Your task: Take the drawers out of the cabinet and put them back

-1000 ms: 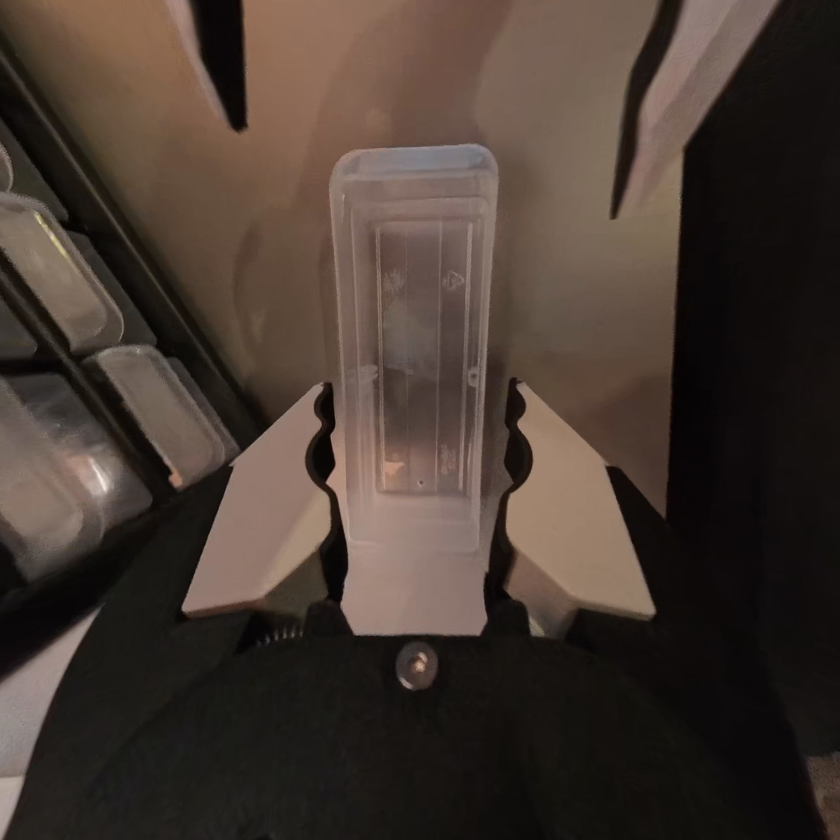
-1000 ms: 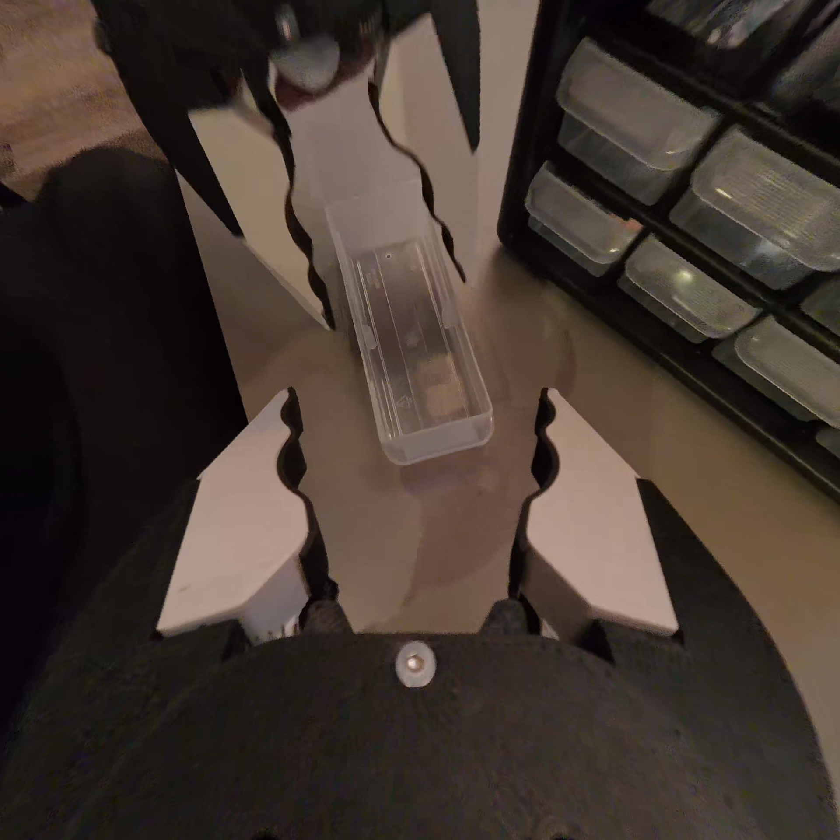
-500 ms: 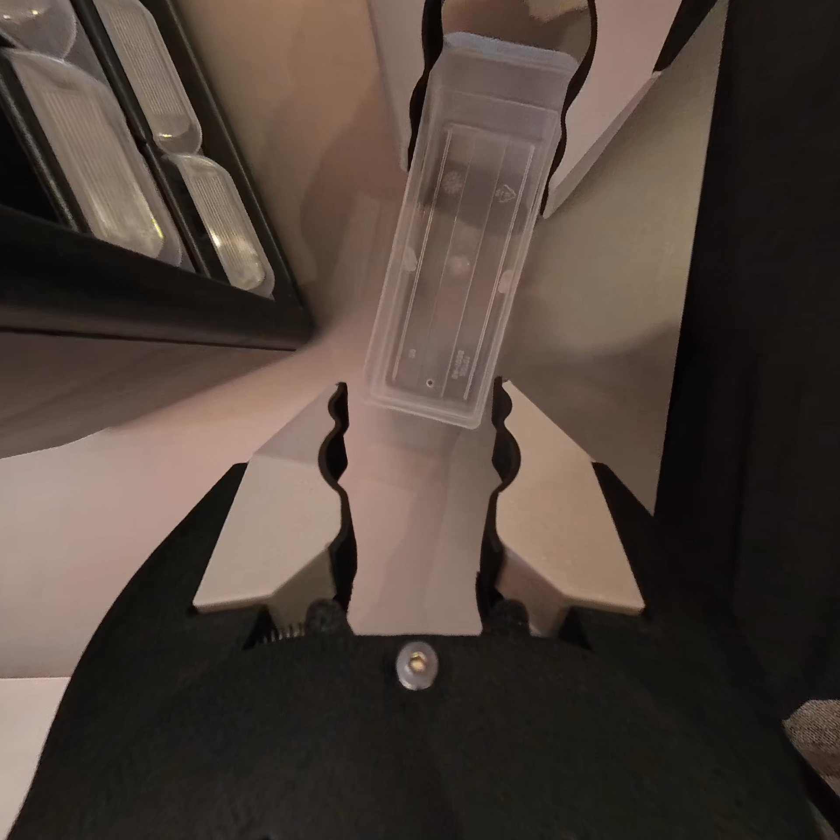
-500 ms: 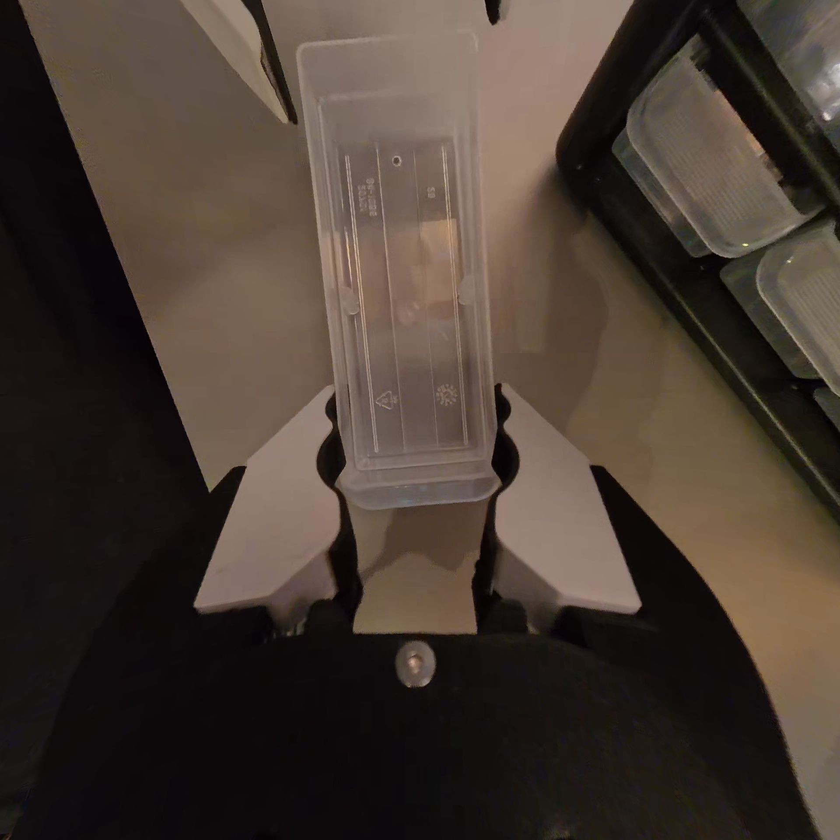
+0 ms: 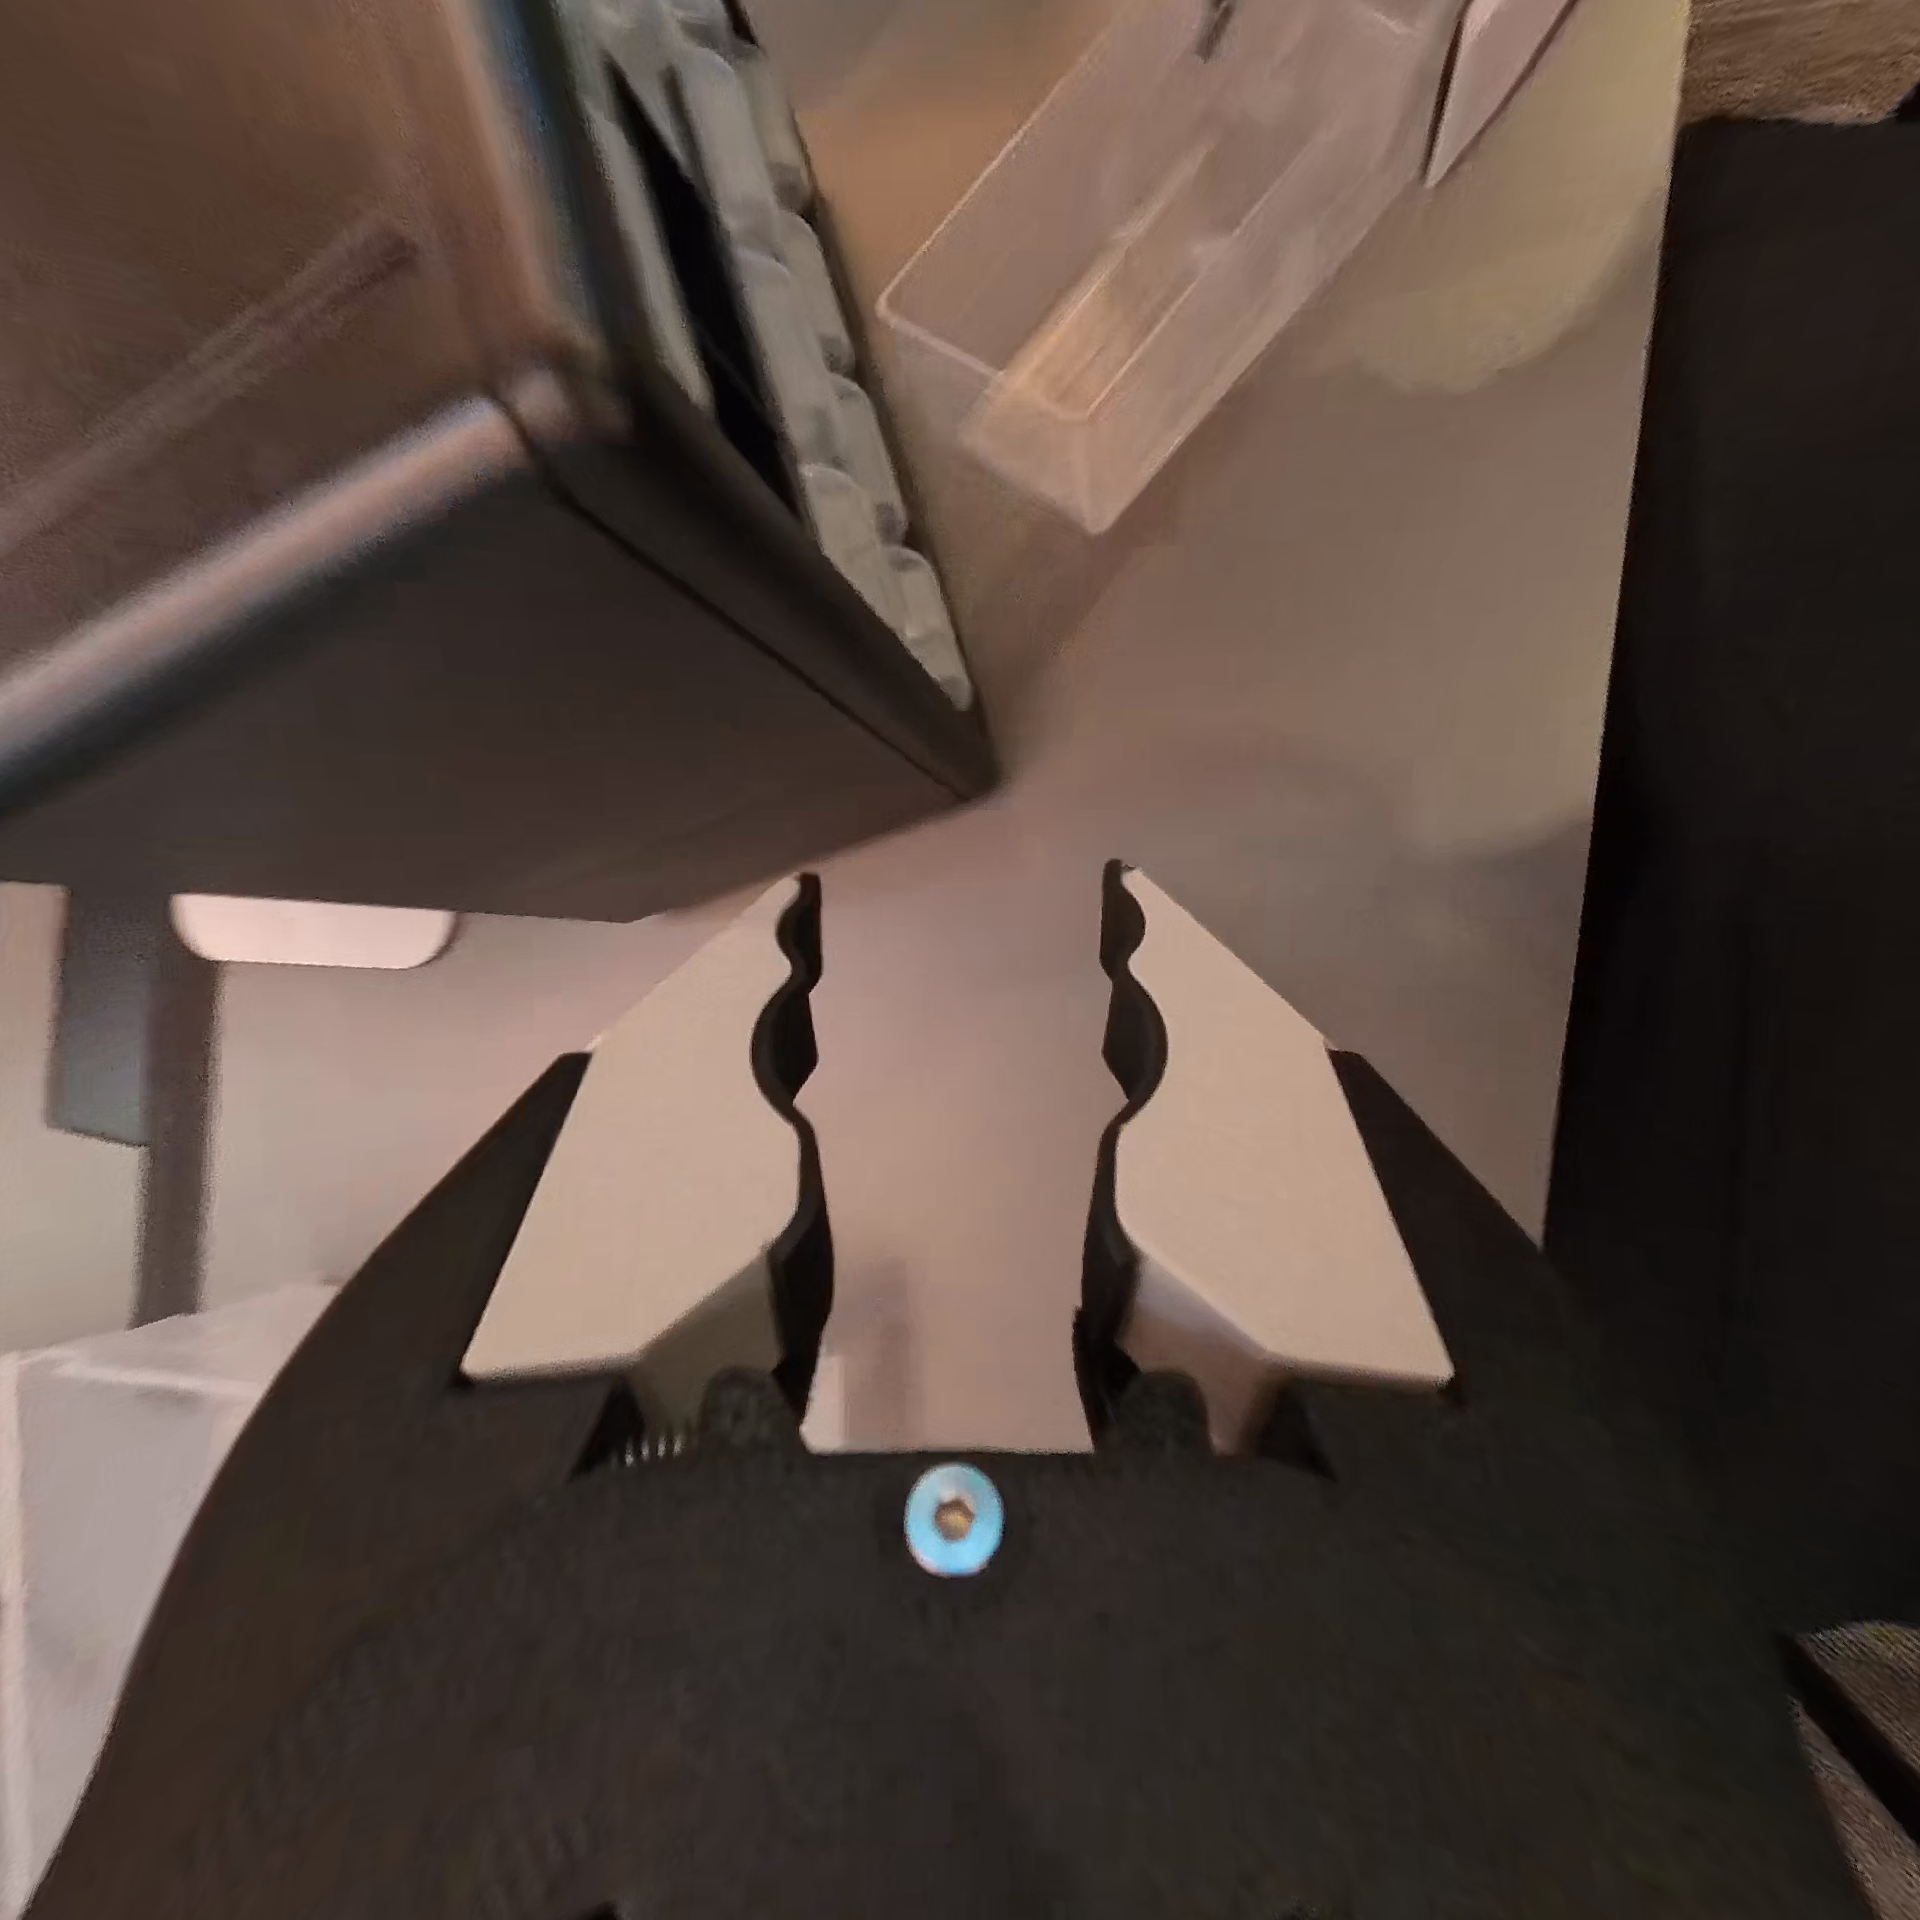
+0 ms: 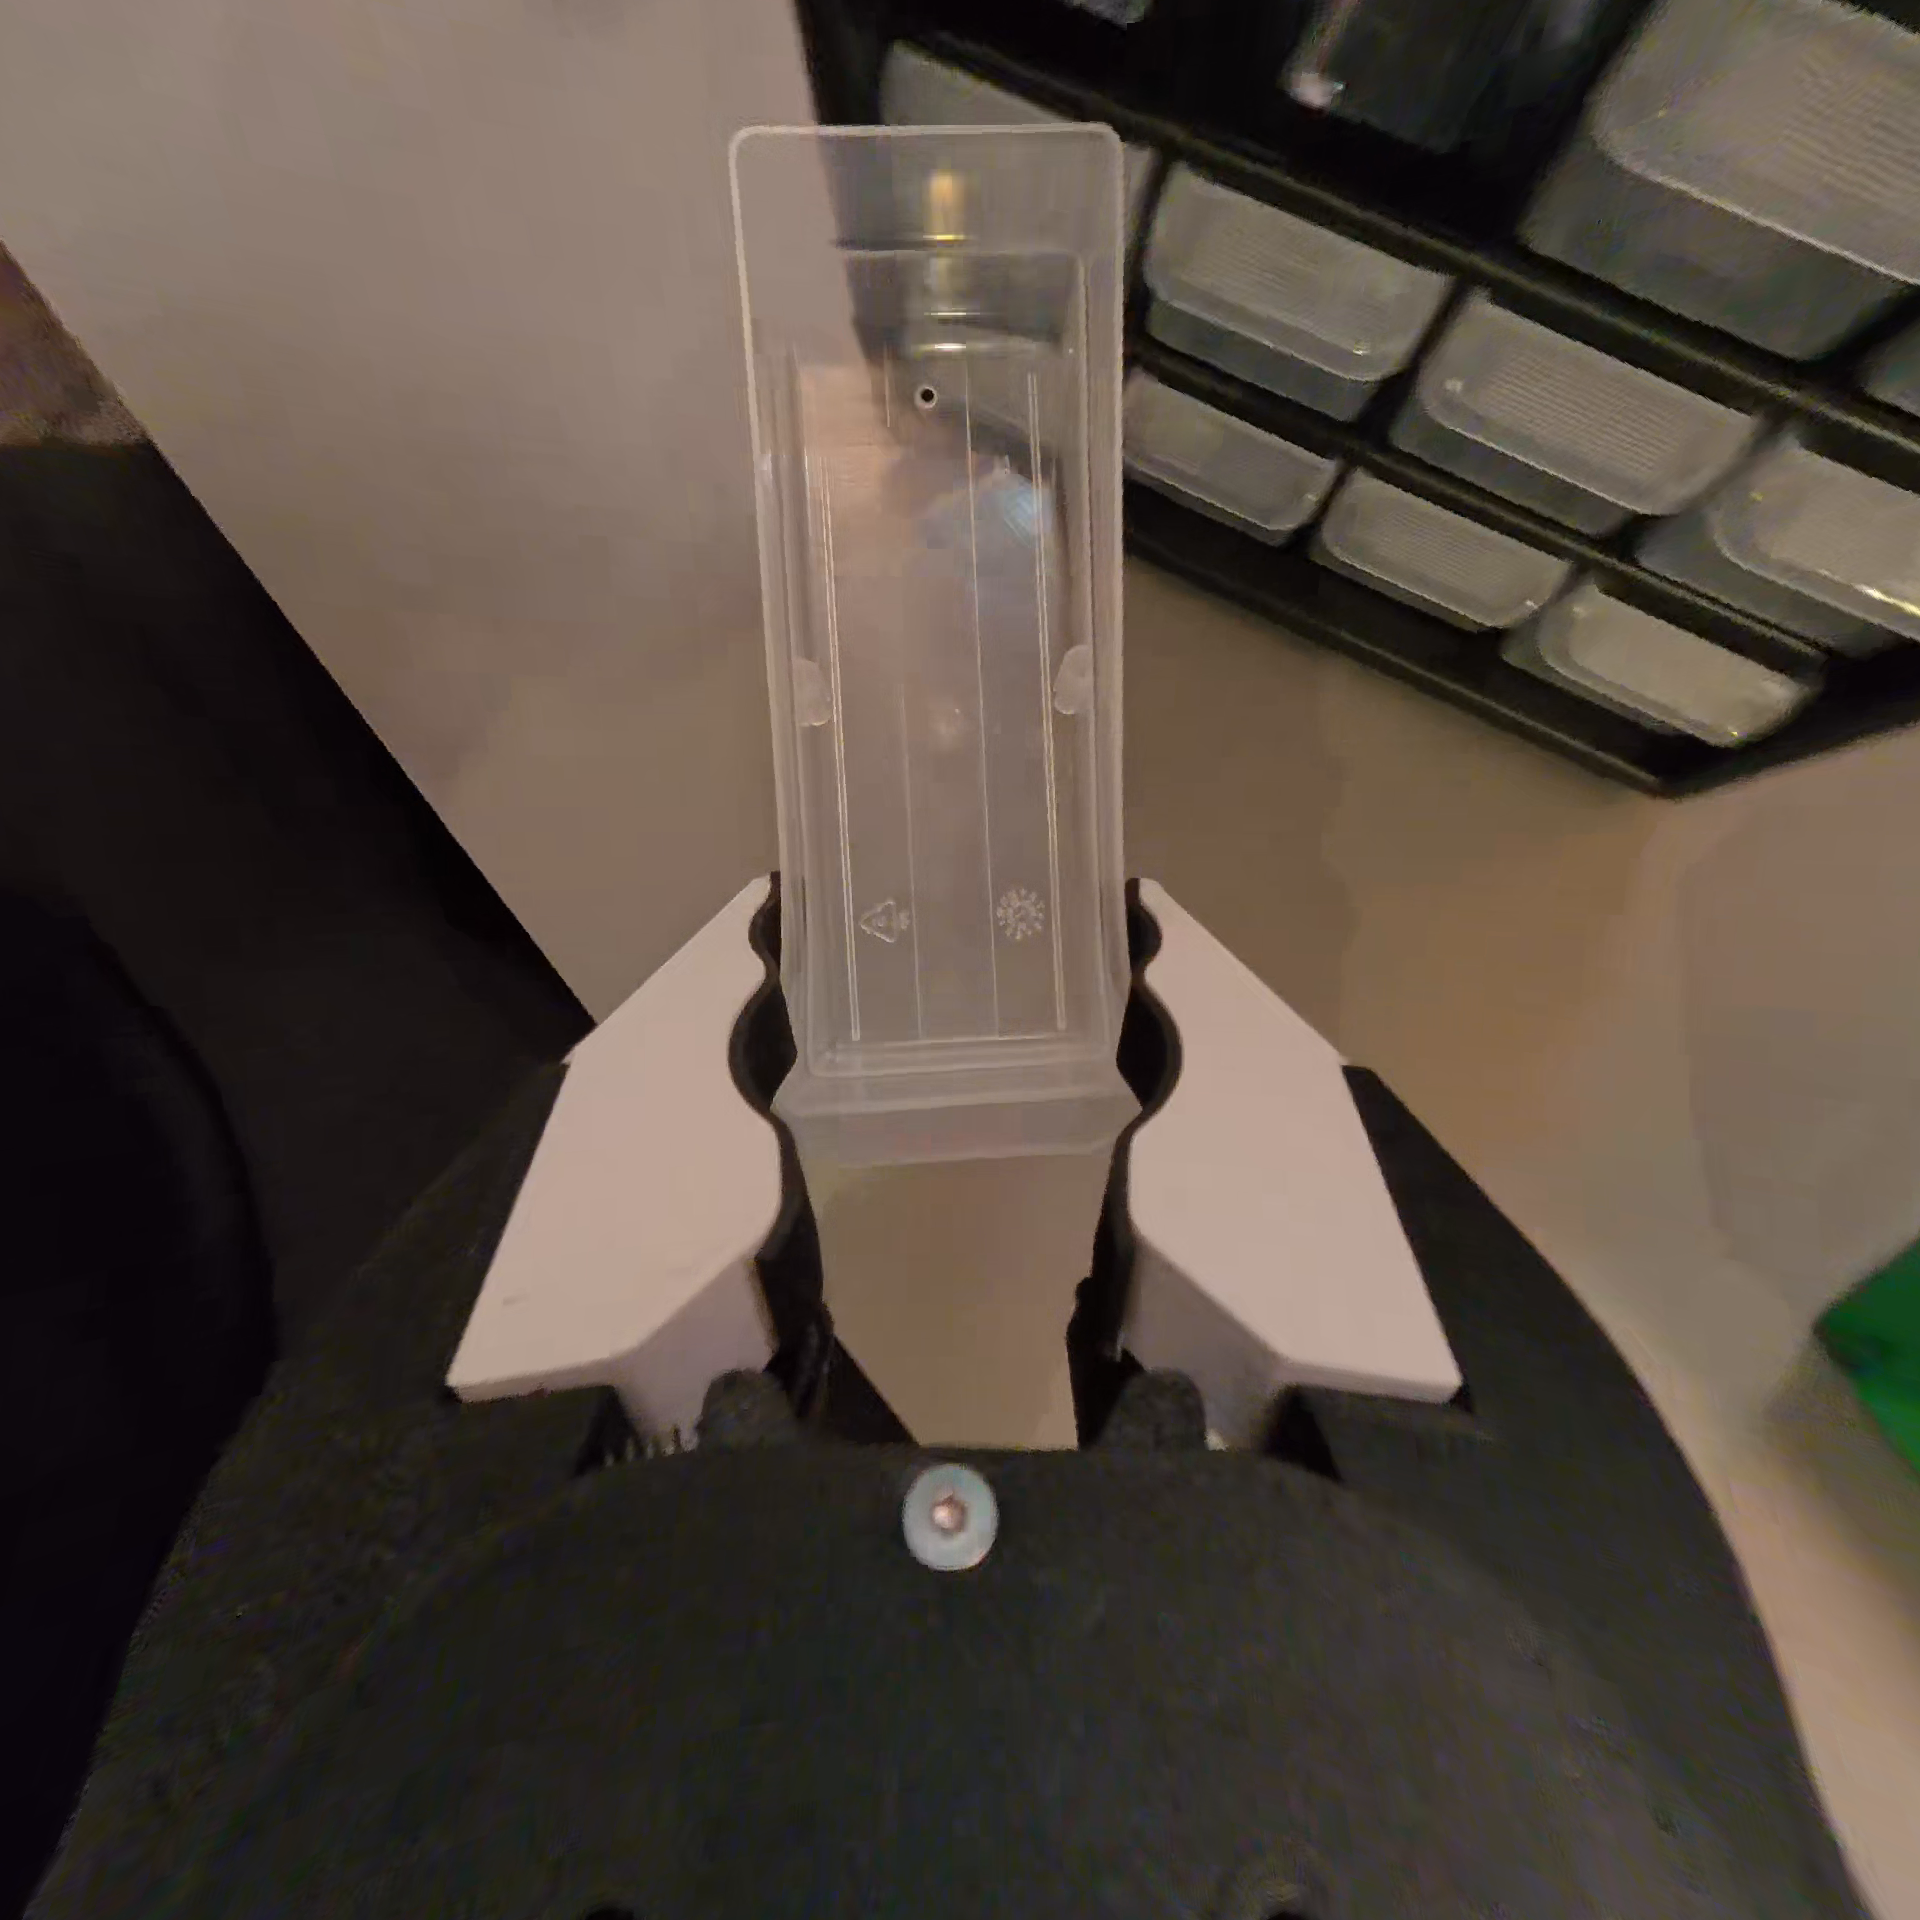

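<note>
My right gripper (image 6: 951, 904) is shut on one end of a clear plastic drawer (image 6: 940, 665), which points away from me toward the black cabinet (image 6: 1382, 270) with its rows of clear drawers. My left gripper (image 5: 956, 883) is open and empty, beside the cabinet's dark side (image 5: 364, 582). In the left wrist view the same clear drawer (image 5: 1122, 312) shows blurred at the top, to the right of the cabinet front, with a finger of the right gripper (image 5: 1475, 94) at its far end.
The cabinet stands on a beige table (image 6: 1351, 987). A dark mass (image 6: 156, 831) lies along the table's left edge. A green object (image 6: 1881, 1340) sits at the right edge. A dark panel (image 5: 1766, 727) borders the right of the left wrist view.
My left gripper let go of the drawer and drew back beside the cabinet. My right gripper closed on the drawer's other end and swung it toward the cabinet front.
</note>
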`<action>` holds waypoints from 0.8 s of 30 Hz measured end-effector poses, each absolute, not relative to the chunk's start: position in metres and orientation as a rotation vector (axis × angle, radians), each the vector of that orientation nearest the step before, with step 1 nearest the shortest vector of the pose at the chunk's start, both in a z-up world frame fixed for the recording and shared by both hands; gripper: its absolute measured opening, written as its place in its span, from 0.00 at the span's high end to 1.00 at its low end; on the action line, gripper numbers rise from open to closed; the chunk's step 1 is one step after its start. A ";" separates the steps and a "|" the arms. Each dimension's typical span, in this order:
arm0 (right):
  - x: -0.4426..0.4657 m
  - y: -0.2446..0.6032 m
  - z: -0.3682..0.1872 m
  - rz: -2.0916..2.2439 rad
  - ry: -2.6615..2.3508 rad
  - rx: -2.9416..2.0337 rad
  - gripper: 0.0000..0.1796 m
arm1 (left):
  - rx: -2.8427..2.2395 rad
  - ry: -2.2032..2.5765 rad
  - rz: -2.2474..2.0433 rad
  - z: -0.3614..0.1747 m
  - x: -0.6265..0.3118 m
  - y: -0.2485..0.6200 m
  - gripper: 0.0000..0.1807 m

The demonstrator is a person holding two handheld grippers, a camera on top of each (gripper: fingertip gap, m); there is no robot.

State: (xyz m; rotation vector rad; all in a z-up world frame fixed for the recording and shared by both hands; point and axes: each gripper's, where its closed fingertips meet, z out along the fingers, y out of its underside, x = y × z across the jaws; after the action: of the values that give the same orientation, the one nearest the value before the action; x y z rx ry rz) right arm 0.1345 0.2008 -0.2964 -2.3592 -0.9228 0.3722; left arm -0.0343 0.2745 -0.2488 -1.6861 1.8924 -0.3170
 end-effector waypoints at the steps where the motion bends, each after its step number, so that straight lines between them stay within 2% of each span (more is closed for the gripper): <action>1: 0.139 0.201 -0.291 0.372 -0.867 -2.370 0.66 | -1.666 1.873 -0.305 -0.235 -0.034 0.278 0.71; 6: 0.152 0.215 -0.279 0.315 -0.689 -2.438 0.66 | -1.555 1.649 -0.310 -0.151 -0.016 0.314 0.69; 11: 0.150 0.230 -0.282 0.249 -0.660 -2.512 0.66 | -1.511 1.576 -0.285 -0.123 0.020 0.356 0.67; 18: 0.153 0.241 -0.275 0.146 -0.615 -2.537 0.66 | -1.603 1.646 -0.362 -0.153 0.061 0.384 0.67; 24: 0.147 0.251 -0.262 0.097 -0.544 -2.493 0.66 | -1.656 1.658 -0.550 -0.170 0.075 0.376 0.77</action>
State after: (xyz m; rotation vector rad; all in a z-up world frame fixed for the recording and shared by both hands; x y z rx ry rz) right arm 0.1470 0.2511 -0.2617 -2.4932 -0.5435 0.0968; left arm 0.0750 0.3764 -0.1698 -1.6556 1.6575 -0.5499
